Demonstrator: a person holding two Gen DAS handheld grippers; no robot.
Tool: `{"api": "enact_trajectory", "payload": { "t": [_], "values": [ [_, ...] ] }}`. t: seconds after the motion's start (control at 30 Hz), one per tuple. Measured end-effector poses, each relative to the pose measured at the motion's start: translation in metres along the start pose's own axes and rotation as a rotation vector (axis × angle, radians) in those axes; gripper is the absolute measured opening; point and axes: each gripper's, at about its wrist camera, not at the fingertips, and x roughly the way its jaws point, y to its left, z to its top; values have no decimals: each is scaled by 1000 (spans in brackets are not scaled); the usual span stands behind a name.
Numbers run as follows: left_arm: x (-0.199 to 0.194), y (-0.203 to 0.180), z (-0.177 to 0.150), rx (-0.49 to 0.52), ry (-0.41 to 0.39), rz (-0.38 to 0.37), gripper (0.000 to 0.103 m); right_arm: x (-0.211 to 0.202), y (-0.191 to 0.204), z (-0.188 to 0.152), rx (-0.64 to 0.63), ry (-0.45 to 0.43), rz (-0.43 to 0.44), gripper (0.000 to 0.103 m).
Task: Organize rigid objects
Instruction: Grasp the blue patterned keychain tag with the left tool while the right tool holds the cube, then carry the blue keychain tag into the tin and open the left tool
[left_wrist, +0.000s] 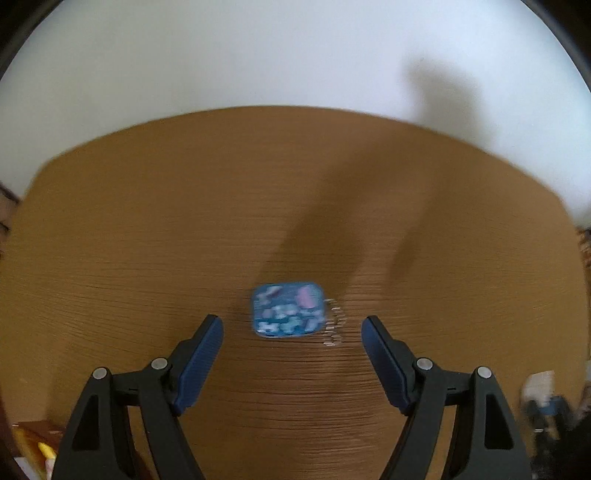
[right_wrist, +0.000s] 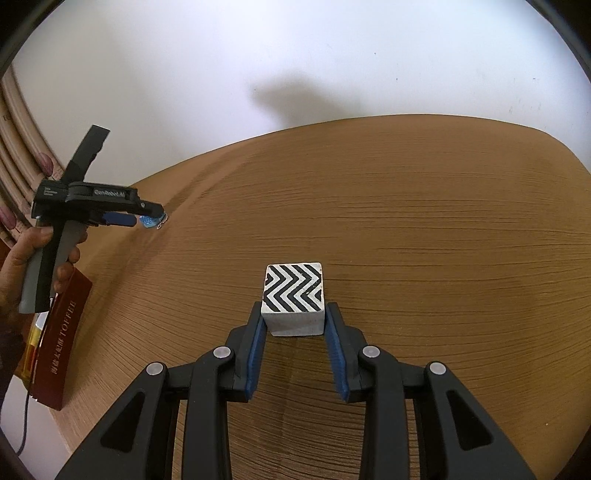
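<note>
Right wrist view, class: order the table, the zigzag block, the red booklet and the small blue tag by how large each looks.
1. Table
2. Red booklet and zigzag block: they look alike, and the block is nearer the camera, so unranked
3. Blue tag, far off and partly hidden

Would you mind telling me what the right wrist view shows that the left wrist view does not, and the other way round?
Only the right wrist view shows the zigzag cube gripped by the right gripper, the red box at the table's edge, and the hand holding the left gripper from outside.

Only the left wrist view shows the blue tile's patterned face, its small chain, and the open blue pads on either side of it, not touching.

Both show the wooden table, the white wall and the tile.
</note>
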Motion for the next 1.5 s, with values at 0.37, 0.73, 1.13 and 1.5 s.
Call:
{"api": "enact_trajectory", "payload": {
  "t": [0.37, 0.73, 1.13, 1.5],
  "values": [
    [8, -14, 5, 41, 1, 24, 80, 1, -2, 2, -12, 6, -1, 35],
    [9, 6, -1, -40, -30, -66, 42, 0, -1, 0, -16, 6, -5, 37],
    [-76, 10, -65, -88, -187, -153, 42, 2, 6, -1, -43, 9, -35, 38],
    [-185, 135, -215, -322, -203, 3, 42, 8, 23, -4, -88, 7, -95, 38]
  ]
}}
